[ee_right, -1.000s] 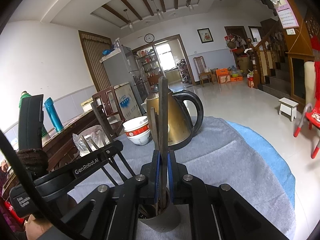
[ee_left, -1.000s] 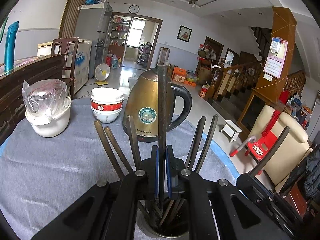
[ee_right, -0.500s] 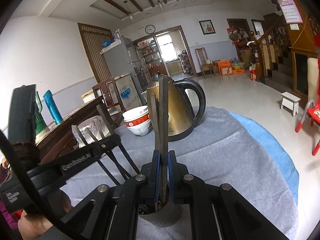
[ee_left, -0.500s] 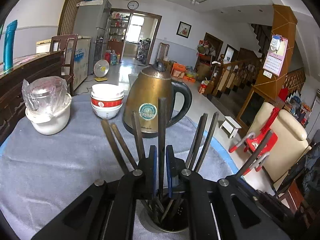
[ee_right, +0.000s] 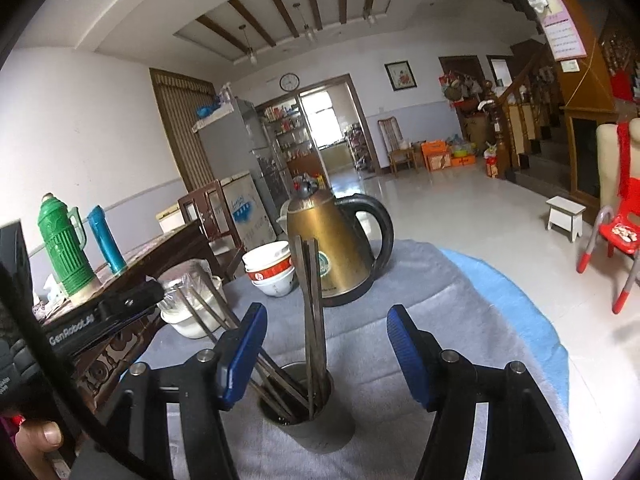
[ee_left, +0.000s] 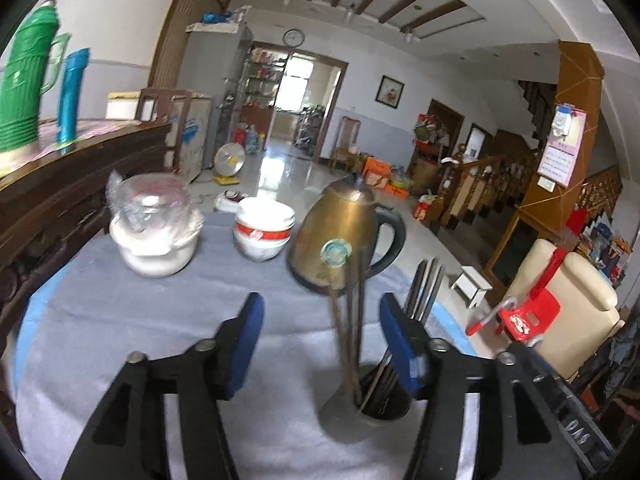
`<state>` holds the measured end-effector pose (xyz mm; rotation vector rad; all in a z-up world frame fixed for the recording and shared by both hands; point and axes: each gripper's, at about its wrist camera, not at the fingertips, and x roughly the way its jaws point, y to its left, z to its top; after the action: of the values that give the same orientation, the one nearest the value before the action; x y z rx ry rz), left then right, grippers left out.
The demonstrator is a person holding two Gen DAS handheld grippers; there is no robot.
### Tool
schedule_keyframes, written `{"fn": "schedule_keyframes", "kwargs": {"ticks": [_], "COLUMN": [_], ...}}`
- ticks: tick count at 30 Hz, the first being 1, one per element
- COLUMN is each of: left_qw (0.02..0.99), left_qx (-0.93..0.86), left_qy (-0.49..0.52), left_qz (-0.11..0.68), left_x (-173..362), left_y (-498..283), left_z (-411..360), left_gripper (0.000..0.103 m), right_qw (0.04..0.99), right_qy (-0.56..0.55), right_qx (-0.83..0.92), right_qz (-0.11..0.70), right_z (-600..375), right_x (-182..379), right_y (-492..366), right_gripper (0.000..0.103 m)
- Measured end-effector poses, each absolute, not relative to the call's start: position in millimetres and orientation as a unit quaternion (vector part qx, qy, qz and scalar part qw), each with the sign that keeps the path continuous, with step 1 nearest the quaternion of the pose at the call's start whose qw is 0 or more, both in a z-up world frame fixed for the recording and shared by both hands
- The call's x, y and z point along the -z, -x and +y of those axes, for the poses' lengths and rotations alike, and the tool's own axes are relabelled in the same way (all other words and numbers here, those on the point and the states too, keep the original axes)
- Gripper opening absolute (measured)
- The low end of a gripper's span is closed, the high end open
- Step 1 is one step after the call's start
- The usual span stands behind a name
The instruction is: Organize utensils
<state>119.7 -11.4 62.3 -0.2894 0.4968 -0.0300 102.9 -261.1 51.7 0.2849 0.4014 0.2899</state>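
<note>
A metal utensil cup (ee_left: 360, 408) (ee_right: 308, 420) stands on the grey tablecloth near the front edge. Several dark chopsticks (ee_left: 352, 320) (ee_right: 312, 320) stand in it, leaning apart. My left gripper (ee_left: 320, 344) is open and empty, just above and behind the cup, with the chopsticks nearer its right finger. My right gripper (ee_right: 324, 352) is open and empty, its blue-padded fingers on either side of the upright chopsticks without touching them. The left gripper's body (ee_right: 80, 328) shows at the left of the right wrist view.
A brass kettle (ee_left: 344, 236) (ee_right: 332, 248) stands behind the cup. Stacked bowls (ee_left: 264, 232) (ee_right: 272, 268) and a wrapped white pot (ee_left: 156, 232) sit to its left. A wooden sideboard (ee_left: 60, 184) with flasks borders the table's left. The table edge drops off at right.
Both grippers were shut on a chopstick above the cup; both have opened and let go, and the chopsticks now stand in the cup. The left gripper has pulled back and to the left.
</note>
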Motion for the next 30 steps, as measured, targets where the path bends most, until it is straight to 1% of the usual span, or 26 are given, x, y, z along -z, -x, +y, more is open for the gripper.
{"fn": "schedule_keyframes", "kwargs": {"ticks": [3,9,13,15,16,18,20,23,30], "left_qw": [0.956,0.95,0.949,0.95,0.95,0.95,0.951,0.949,0.949], "left_qx": [0.01,0.011,0.017,0.019,0.021,0.023,0.02,0.015,0.004], "left_qy": [0.133,0.119,0.101,0.088,0.081,0.072,0.065,0.051,0.054], "left_qz": [0.261,0.289,0.299,0.3,0.301,0.302,0.302,0.311,0.31], "left_x": [-52,-28,-23,-23,-23,-23,-24,-23,-27], "left_y": [-108,-89,-79,-73,-71,-66,-63,-60,-51], "left_z": [-7,-5,-10,-15,-17,-21,-23,-27,-25], "left_gripper": [0.067,0.074,0.083,0.085,0.088,0.09,0.092,0.093,0.094], "right_qw": [0.958,0.95,0.948,0.949,0.95,0.952,0.954,0.956,0.958], "right_qy": [-0.139,-0.107,-0.084,-0.078,-0.076,-0.07,-0.063,-0.061,-0.051], "right_qx": [-0.148,-0.166,-0.166,-0.163,-0.162,-0.16,-0.157,-0.151,-0.136], "right_qz": [0.204,0.242,0.257,0.257,0.257,0.251,0.247,0.245,0.245], "right_z": [-259,-240,-230,-229,-228,-229,-229,-228,-234], "right_x": [-48,-25,-18,-19,-20,-22,-24,-26,-23], "right_y": [-87,-56,-45,-40,-38,-34,-30,-25,-17], "right_gripper": [0.067,0.068,0.068,0.07,0.073,0.076,0.077,0.08,0.08]}}
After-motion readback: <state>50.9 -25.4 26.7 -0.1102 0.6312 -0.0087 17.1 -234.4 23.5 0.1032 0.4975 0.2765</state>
